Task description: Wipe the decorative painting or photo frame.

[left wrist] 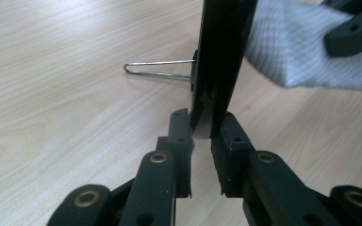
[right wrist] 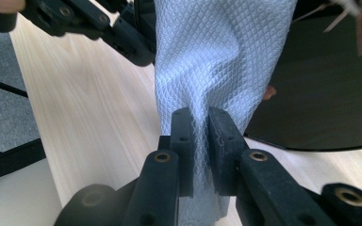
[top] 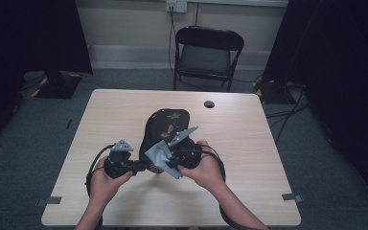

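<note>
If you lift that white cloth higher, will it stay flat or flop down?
It would likely flop: the white cloth already sags in folds above the right gripper. It looks thin and probably light. Its waffle texture may help it stay gripped.

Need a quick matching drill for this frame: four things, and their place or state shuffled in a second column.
Things:
1. left gripper
2. right gripper
3. folding chair
4. wire stand

States:
A. on the floor beyond the table's far edge
B. shut on the grey cloth
C. sticks out from the back of the black panel
D. shut on the black panel's lower edge

Pairs: 1-D, 2-B, 3-A, 4-C
</note>
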The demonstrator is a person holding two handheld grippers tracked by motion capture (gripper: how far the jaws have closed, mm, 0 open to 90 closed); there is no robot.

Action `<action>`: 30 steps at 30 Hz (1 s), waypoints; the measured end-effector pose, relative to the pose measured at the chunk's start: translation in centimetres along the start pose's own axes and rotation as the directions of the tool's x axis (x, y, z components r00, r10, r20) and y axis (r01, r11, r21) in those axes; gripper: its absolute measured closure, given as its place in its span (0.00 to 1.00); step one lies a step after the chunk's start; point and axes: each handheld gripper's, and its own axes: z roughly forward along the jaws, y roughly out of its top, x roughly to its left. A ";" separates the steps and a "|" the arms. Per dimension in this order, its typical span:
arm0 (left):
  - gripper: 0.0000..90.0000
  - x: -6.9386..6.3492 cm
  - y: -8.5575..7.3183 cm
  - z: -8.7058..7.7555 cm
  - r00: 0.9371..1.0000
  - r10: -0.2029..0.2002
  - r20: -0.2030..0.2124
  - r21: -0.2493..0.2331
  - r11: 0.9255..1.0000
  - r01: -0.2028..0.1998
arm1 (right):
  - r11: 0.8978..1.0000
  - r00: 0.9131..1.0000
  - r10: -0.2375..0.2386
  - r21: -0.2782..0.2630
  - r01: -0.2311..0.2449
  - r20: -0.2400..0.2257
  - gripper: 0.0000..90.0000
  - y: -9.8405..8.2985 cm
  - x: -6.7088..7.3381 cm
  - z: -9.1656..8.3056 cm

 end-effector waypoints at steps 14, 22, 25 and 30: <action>0.87 -0.1 0.0 0.1 1.000 -0.004 -0.002 0.004 1.000 0.004 | 0.994 0.999 0.032 0.102 -0.030 -0.013 0.91 -3.2 -0.6 4.0; 0.87 -0.3 0.1 0.4 1.000 -0.005 -0.004 0.004 1.000 0.005 | 0.987 0.999 0.049 0.154 -0.046 -0.017 0.91 -5.1 -0.7 5.8; 0.87 -0.4 0.1 0.4 1.000 0.001 -0.004 0.007 1.000 -0.001 | 0.983 0.998 0.060 0.173 -0.057 -0.014 0.91 -5.7 -0.9 6.0; 0.87 -0.3 0.1 0.4 1.000 -0.004 0.001 0.007 1.000 0.004 | 0.983 0.997 0.076 0.172 -0.071 -0.021 0.91 -6.2 -1.2 6.0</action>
